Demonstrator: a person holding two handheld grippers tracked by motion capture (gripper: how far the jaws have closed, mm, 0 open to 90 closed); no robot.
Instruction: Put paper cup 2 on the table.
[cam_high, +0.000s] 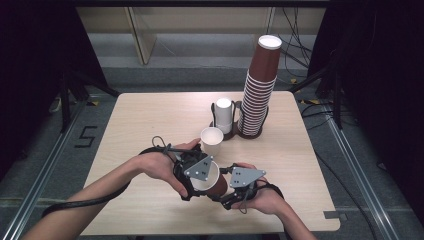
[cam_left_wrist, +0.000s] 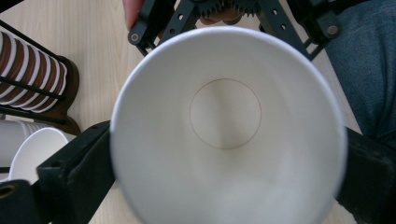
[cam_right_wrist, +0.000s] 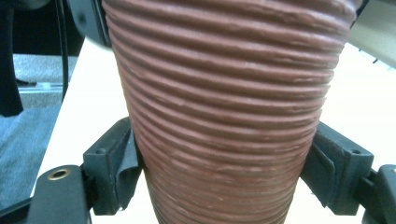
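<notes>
Two tongs meet on one brown ribbed cup (cam_high: 212, 181) low over surface (cam_high: 150, 120). Right tongs (cam_right_wrist: 224, 196) clamp its lower wall. Left tongs (cam_left_wrist: 224, 186) flank white rim, contact unclear. White cup (cam_high: 212, 141) stands just behind.

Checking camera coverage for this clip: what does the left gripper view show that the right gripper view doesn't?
Left gripper view: the cup's white inside, the stacked brown cups in their holder and a white cup at the left.
Right gripper view: the ribbed brown outer wall, with the right gripper clamped on it.
Both: the same brown cup and the wooden table.
</notes>
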